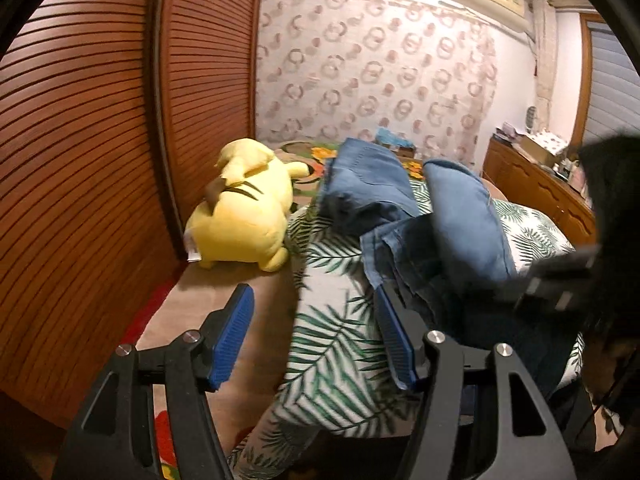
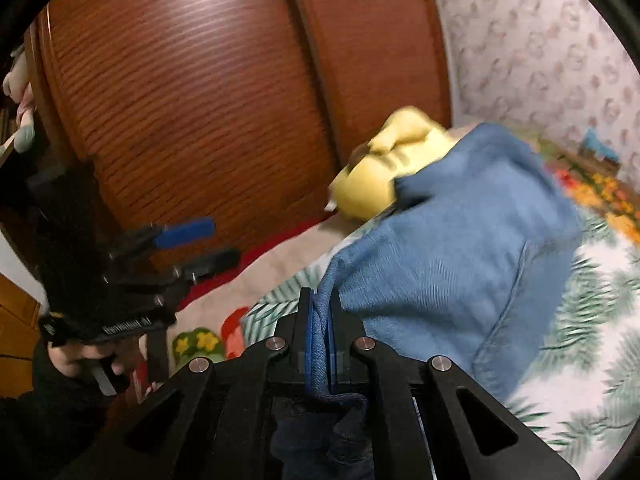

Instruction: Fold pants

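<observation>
Item: blue pants [image 2: 452, 248], bunched on your leaf-print bedcover [image 1: 332, 344] beside a yellow plush toy [image 1: 248, 208]. Your right gripper [image 2: 320, 312] was clamped on a denim fold; your left gripper [image 1: 312, 320] stood spread wide, holding nothing.

Your pants [image 1: 372, 184] are blue denim, lying on a white bed cover [image 1: 332, 344] printed with green palm leaves. The plush toy [image 1: 248, 208] near the bed's left edge is yellow with dark stripes — your gripper pads [image 1: 234, 336] are blue.
</observation>
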{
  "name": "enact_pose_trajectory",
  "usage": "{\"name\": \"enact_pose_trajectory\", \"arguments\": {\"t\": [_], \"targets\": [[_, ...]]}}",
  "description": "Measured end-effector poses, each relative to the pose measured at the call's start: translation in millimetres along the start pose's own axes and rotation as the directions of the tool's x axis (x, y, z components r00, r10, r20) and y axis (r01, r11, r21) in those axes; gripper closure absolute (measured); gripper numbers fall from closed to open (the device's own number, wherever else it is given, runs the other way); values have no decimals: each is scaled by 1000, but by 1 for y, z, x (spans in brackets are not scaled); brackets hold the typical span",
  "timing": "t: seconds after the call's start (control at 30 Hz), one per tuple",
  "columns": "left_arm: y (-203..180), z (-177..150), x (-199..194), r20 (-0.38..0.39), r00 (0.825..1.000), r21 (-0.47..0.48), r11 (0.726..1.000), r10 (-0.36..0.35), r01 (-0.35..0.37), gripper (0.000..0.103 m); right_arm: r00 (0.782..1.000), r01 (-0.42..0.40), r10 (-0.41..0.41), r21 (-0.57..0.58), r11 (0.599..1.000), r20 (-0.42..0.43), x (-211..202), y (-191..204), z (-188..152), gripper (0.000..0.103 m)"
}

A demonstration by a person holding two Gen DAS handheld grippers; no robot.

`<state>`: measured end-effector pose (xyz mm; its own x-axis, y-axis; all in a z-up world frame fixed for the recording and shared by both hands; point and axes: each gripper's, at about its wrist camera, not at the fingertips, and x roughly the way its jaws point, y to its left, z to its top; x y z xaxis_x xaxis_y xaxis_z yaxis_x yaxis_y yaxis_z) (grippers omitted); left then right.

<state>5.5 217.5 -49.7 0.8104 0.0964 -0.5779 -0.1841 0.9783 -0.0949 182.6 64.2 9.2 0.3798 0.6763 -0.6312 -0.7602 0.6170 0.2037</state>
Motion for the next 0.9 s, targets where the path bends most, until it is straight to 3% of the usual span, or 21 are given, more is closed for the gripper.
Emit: {"name": "enact_pose_trajectory", "arguments": {"t": [0.13,0.27,0.47,0.73,0.9], "targets": [[6,-2,3,-4,1000,-14,1000,9,-9,40,996,-42,45,31,999,-71,35,-5,-16,98],[4,-3,5,-5,1000,-8,1000,1,-1,40,999,-8,8,8,1000,-46,25,-3,-11,93],[-16,3,5,7,999,8,999,-43,43,40,997,68,-67,-22,997,47,-32,3,0,65],[-58,15,14,-7,986,42,986,-164,164,40,958,260,-259,9,965,124,-82,-42,1,54],[-72,-3,35,-98,983,73,983,-158,166,40,953,295,-299,57,954,59,-52,-73,3,51]]}}
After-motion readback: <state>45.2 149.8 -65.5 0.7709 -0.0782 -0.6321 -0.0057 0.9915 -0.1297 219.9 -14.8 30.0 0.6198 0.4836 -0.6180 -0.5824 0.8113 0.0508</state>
